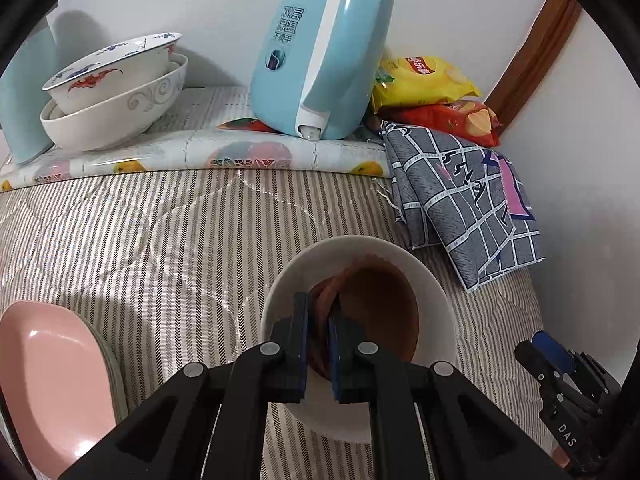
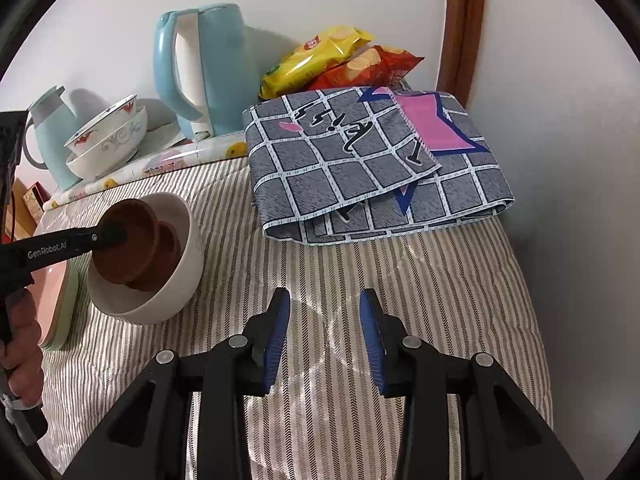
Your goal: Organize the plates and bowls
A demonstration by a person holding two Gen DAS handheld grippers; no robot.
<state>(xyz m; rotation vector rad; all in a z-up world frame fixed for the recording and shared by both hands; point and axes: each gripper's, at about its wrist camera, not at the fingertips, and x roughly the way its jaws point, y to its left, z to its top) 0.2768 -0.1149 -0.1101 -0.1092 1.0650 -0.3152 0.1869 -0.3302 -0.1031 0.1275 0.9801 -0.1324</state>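
Observation:
My left gripper (image 1: 319, 312) is shut on the rim of a small brown bowl (image 1: 384, 312) that sits tilted inside a white bowl (image 1: 432, 280) on the striped cloth. In the right wrist view the brown bowl (image 2: 132, 236) lies over a second brown bowl (image 2: 168, 248) inside the white bowl (image 2: 188, 256), with the left gripper (image 2: 116, 234) on its rim. My right gripper (image 2: 324, 340) is open and empty over the cloth, right of the bowls. A pink plate (image 1: 52, 380) lies at the left on a green one (image 2: 66, 304). Two stacked patterned bowls (image 1: 116, 92) stand at the back left.
A light blue kettle (image 1: 320, 48) stands at the back on a fruit-print mat (image 1: 200, 152). A folded grey checked cloth (image 2: 368, 160) lies at the back right, with snack bags (image 2: 340, 60) behind it. A pale green jug (image 2: 48, 136) stands at the far left. Walls close the back and right.

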